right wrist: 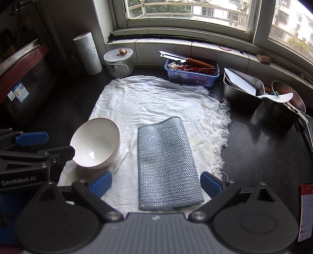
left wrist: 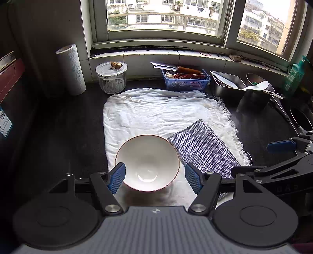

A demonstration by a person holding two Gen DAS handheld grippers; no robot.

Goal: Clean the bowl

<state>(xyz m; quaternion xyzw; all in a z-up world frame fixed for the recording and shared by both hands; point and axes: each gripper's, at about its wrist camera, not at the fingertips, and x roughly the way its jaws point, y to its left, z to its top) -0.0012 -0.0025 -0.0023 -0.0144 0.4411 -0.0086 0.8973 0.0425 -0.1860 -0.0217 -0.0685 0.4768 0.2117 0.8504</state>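
Bowl (left wrist: 147,163): glazed, probably ceramic, slick, fragile; pinch rim. Left gripper (left wrist: 155,177) and right gripper (right wrist: 156,184) spread, empty.

A dark counter (left wrist: 64,125) runs to a tiled sill (left wrist: 156,53) under a wide window (left wrist: 164,17) — daylight pours in, pale apartment blocks outside. At the back stand a paper roll (left wrist: 70,69), a lidded glass jar (left wrist: 111,77), a blue basket (left wrist: 185,81) and steel pans (left wrist: 228,86).
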